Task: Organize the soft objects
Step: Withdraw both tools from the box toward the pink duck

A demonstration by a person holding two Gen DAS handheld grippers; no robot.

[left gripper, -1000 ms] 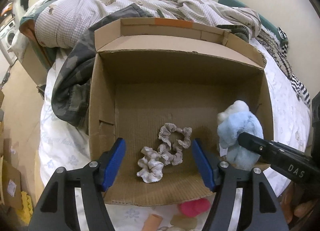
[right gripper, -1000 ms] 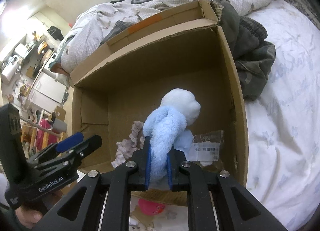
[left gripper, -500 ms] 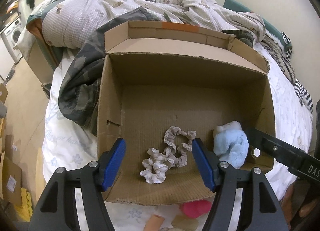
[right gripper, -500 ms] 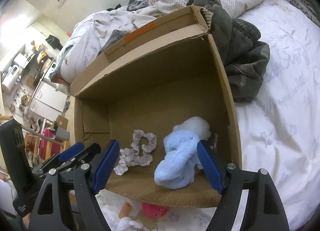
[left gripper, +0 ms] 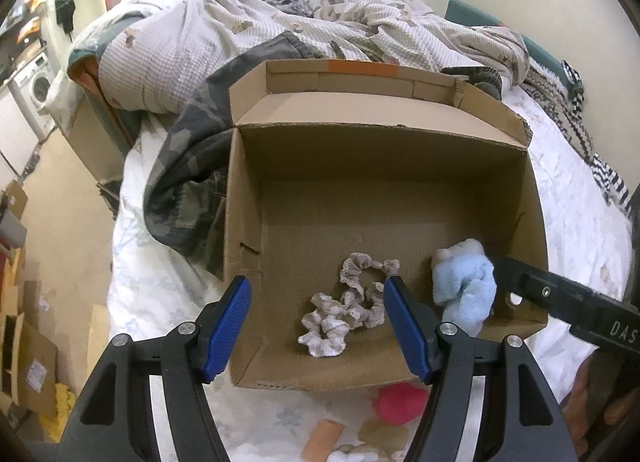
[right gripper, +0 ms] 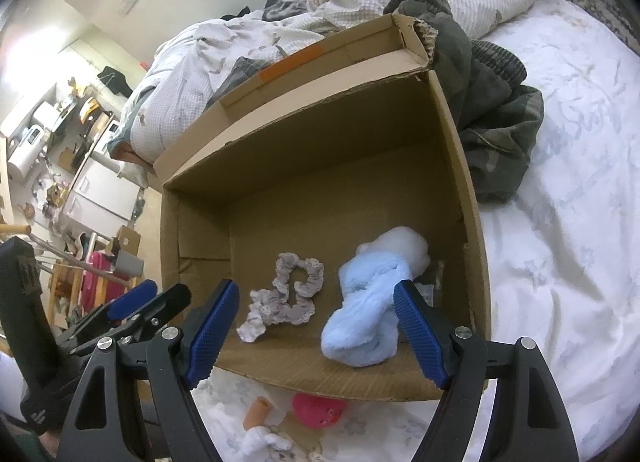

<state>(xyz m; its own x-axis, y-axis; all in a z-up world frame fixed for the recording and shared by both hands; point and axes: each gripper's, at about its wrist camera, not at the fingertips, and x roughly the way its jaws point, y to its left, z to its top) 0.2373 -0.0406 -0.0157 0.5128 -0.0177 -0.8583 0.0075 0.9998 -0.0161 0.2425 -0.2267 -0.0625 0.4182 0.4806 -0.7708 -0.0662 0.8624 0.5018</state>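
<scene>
- We count one cardboard box (left gripper: 248, 221) on the bed (right gripper: 560, 262).
- Inside, near its front edge: two scrunchies (left gripper: 348, 306) and one blue plush toy (right gripper: 368, 314).
- Our left gripper (left gripper: 318, 326) and right gripper (right gripper: 316, 334) both hold their jaws wide, gripping nothing.

A rumpled quilt (left gripper: 224, 33) and camouflage garment (left gripper: 188, 165) lie on the bed (right gripper: 568, 221).

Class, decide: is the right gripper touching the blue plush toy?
Cannot tell. In the right wrist view the open right gripper has one finger overlapping the blue plush toy.
</scene>
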